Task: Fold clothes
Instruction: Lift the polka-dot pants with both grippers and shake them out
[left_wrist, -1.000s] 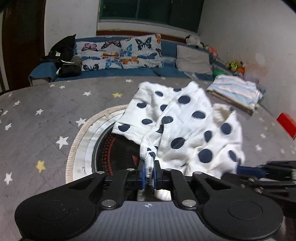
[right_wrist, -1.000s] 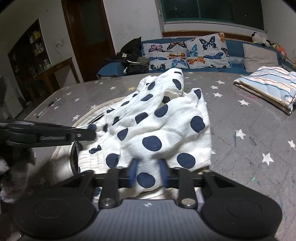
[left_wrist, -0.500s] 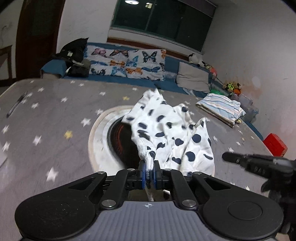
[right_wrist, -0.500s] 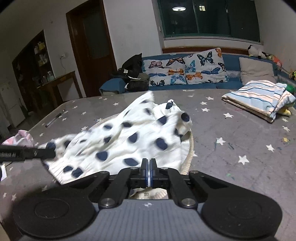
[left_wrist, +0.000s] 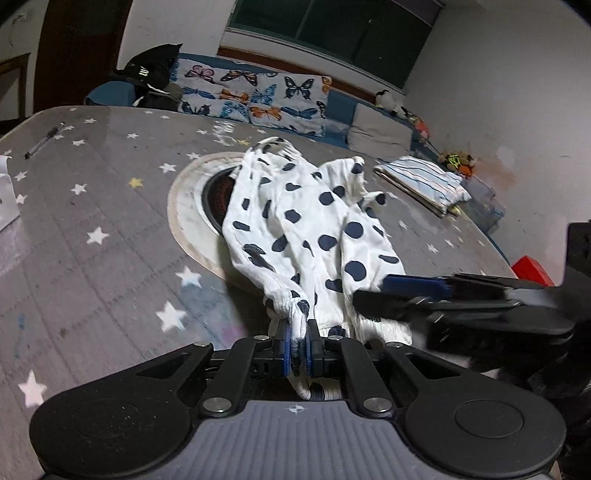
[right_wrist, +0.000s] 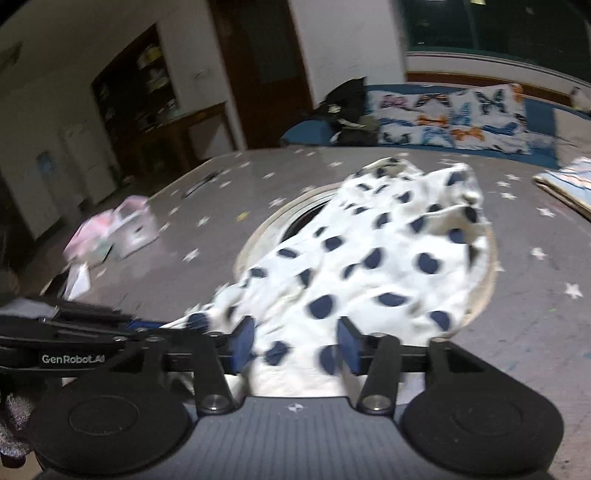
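Observation:
A white garment with dark blue polka dots (left_wrist: 314, 229) lies bunched on the grey star-print table, over a round hotplate. My left gripper (left_wrist: 298, 349) is shut on a gathered edge of the garment at its near end. My right gripper (right_wrist: 297, 343) is open, its blue pads either side of the garment's (right_wrist: 369, 269) near edge. In the left wrist view the right gripper (left_wrist: 402, 295) reaches in from the right, against the cloth. In the right wrist view the left gripper (right_wrist: 133, 326) lies at the left, touching the cloth.
A round hotplate with a pale rim (left_wrist: 192, 206) sits under the garment. A folded striped cloth (left_wrist: 424, 181) lies at the far right. A pen (left_wrist: 42, 142) and paper items (right_wrist: 118, 229) lie at the left. A red box (left_wrist: 532, 269) is at the right edge. A butterfly-print sofa (left_wrist: 258, 96) stands behind.
My right gripper was shut half a second ago and is now open around the garment's near edge, close beside my left gripper. My left gripper keeps its hold.

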